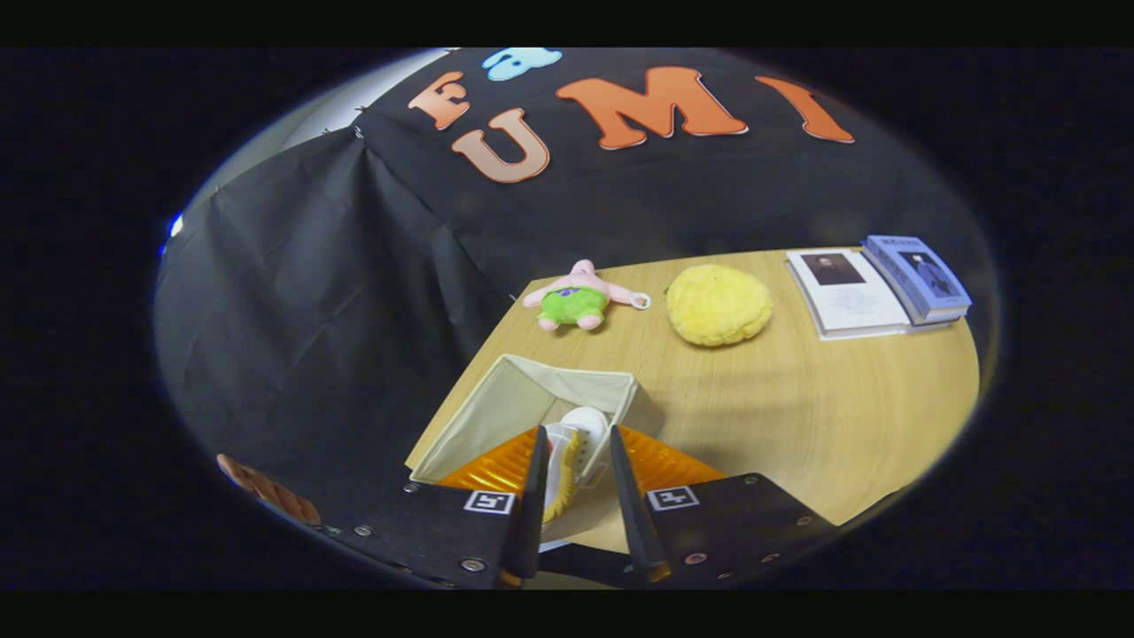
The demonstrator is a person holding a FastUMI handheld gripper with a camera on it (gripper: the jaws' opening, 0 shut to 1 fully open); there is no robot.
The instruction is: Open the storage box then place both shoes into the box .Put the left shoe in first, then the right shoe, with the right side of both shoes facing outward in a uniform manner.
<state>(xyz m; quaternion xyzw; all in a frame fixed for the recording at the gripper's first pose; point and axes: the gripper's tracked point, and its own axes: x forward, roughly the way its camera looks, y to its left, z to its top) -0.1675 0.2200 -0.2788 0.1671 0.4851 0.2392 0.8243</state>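
Note:
A white shoe with a yellow sole (567, 461) sits between my fingers, its toe pointing forward into the open beige fabric storage box (500, 412). My gripper (576, 431) is shut on the shoe, one finger pressing each side, right at the box's near rim. The shoe's toe lies over the inside of the box, near its right wall. The box stands at the left corner of the wooden table (797, 416). Whether this is the left or the right shoe I cannot tell, and the rest of the box's inside is hidden behind my fingers.
Beyond the box lie a pink star plush in green shorts (576, 297) and a yellow fluffy ball (718, 304). A white book (846, 288) and a blue book (917, 276) rest at the far right. Black cloth walls close in the left and back.

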